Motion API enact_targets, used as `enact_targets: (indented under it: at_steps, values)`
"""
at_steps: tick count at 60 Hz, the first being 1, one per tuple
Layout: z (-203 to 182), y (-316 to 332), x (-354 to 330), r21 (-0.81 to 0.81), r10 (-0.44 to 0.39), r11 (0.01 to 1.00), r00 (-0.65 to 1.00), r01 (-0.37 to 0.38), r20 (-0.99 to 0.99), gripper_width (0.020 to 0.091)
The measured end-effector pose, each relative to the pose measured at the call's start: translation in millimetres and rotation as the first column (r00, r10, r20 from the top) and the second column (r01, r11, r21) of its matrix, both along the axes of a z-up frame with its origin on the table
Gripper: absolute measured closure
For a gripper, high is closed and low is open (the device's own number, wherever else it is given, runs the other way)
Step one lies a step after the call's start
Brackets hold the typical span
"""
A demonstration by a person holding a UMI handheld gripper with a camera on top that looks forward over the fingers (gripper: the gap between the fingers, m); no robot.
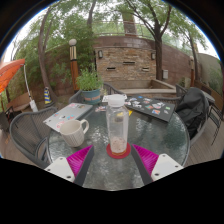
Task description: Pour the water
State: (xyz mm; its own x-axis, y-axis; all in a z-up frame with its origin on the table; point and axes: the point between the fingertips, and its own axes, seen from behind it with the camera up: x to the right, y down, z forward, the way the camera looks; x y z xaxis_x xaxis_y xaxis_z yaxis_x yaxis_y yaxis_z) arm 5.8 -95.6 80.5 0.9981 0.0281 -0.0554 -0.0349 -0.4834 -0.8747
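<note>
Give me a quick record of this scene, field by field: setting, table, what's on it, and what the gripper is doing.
setting: outdoor patio, trees and stone wall beyond
table: round glass-topped table
bottle: clear plastic bottle with white cap and red base, upright, just ahead of the fingers
jug: white ceramic pitcher, beside the bottle
plant: green plant in blue pot, at far edge
gripper: two-finger gripper with pink pads, open, holding nothing

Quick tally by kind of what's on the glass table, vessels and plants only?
Bottle: 1, between the open gripper fingers, gaps on both sides
Pitcher: 1
Potted plant: 1
Total: 3, all on the table
</note>
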Motion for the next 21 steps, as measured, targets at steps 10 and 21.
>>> enact_targets:
  at_steps: [10,21]
  values:
    - [53.6,-83.4,-39.3,-0.06,-0.057,0.997,0.998,0.057,-0.008,0.0279]
    - [119.9,-154.9,-66.2,-0.046,-0.206,0.978,0.978,0.204,-0.034,0.0293]
